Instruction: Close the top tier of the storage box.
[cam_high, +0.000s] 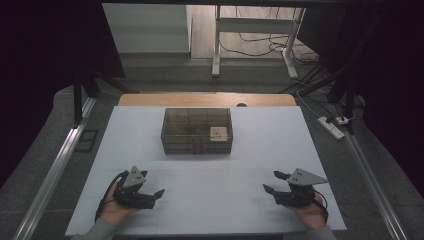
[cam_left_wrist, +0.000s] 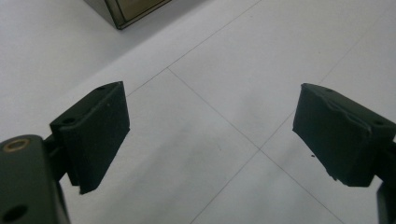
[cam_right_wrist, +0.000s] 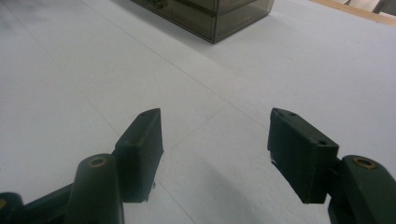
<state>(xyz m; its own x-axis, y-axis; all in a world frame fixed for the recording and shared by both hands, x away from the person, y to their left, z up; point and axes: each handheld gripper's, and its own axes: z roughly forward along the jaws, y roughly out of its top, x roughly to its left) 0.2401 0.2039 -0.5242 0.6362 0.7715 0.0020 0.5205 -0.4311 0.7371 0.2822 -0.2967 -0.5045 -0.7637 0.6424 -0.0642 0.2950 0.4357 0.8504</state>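
A smoky clear compartment box (cam_high: 197, 131) stands at the middle of the white table top (cam_high: 250, 150), with a small pale square piece (cam_high: 219, 133) in one of its right-hand compartments. My left gripper (cam_high: 152, 183) rests near the front left, held in a hand, its jaws open over bare white surface (cam_left_wrist: 210, 107). My right gripper (cam_high: 271, 181) sits near the front right, also open with nothing between the pads (cam_right_wrist: 215, 116). A corner of the box (cam_left_wrist: 126, 10) shows at the top of the left gripper view. The box (cam_right_wrist: 210, 16) lies well ahead in the right gripper view.
A strip of wooden table edge (cam_high: 200, 99) shows behind the white sheet. A power strip (cam_high: 332, 127) and cables lie on the floor at the right, white desk legs (cam_high: 216, 55) stand behind, and a metal rail (cam_high: 55, 170) runs along the left.
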